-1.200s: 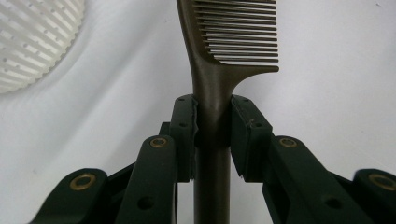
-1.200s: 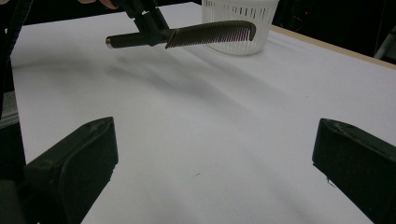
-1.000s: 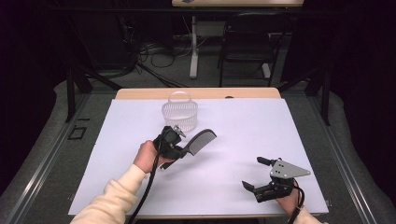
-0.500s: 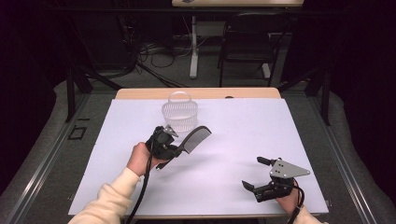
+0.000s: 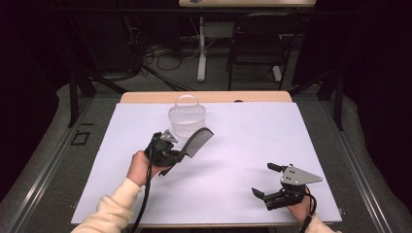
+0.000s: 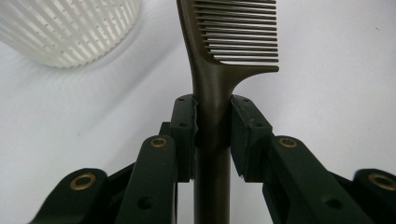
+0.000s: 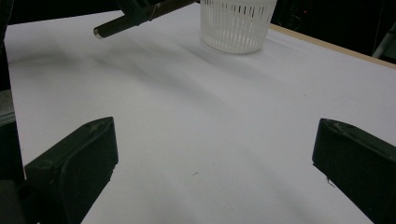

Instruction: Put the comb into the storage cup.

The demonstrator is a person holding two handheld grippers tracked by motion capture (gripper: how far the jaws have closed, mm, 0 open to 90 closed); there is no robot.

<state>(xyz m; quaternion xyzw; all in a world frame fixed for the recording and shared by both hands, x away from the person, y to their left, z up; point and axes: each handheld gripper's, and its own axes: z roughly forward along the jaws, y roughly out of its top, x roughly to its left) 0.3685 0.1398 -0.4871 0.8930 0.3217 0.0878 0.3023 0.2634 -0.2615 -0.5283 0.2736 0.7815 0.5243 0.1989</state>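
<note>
Left hand-held gripper grips comb, now nearer basket, likely drop; right hand-held gripper idle, open.

A white basket is standing toward the far middle of the tabletop, and a dark comb, gripped in the left tongs, is reaching up just beside its near rim, narrowing that approach. The right tongs, spread wide, are sitting near the right front edge. Bare white surface is lying open between them and across the far right.
</note>
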